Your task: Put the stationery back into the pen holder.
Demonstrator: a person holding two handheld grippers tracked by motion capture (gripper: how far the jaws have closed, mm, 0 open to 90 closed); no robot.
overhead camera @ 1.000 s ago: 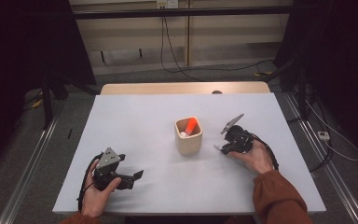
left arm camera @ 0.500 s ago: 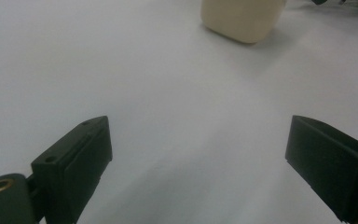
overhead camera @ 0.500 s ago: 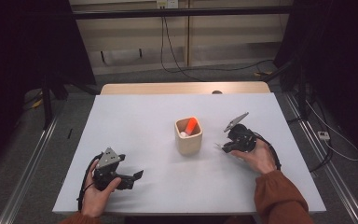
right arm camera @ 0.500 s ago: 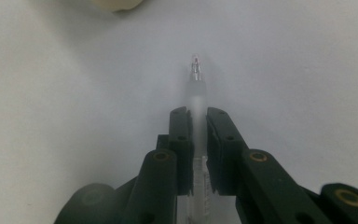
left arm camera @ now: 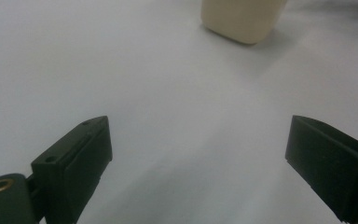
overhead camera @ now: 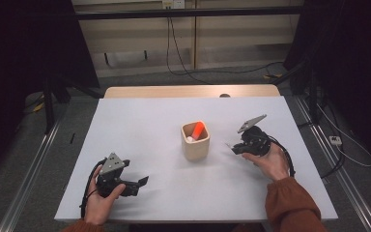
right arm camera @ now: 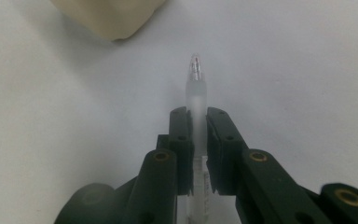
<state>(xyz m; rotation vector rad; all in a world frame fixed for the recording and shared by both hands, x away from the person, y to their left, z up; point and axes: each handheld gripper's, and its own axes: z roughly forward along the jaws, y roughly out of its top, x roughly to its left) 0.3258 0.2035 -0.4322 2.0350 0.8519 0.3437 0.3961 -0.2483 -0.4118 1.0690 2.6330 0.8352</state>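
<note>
A beige cup (overhead camera: pixel 195 141) stands mid-table with an orange marker (overhead camera: pixel 198 130) and something white inside it. My right gripper (overhead camera: pixel 233 148) hovers low just right of the cup, its jaws shut on a translucent white pen (right arm camera: pixel 195 98). The pen's tip juts past the fingertips (right arm camera: pixel 181 122) and points toward the cup's base (right arm camera: pixel 109 16). My left gripper (overhead camera: pixel 142 181) rests near the table's front left, held in a hand. Its jaws stand wide apart over bare table, with the cup (left arm camera: pixel 243 17) far ahead of them.
The white table (overhead camera: pixel 140 121) has a wooden strip (overhead camera: pixel 188 91) along its far edge. Cables trail on the floor beyond and to the right. Dark curtains flank both sides. A sleeve in rust orange (overhead camera: pixel 290 205) comes in at the bottom right.
The right gripper has shifted slightly with the pen still clamped in it. The left gripper has stayed where it was.
</note>
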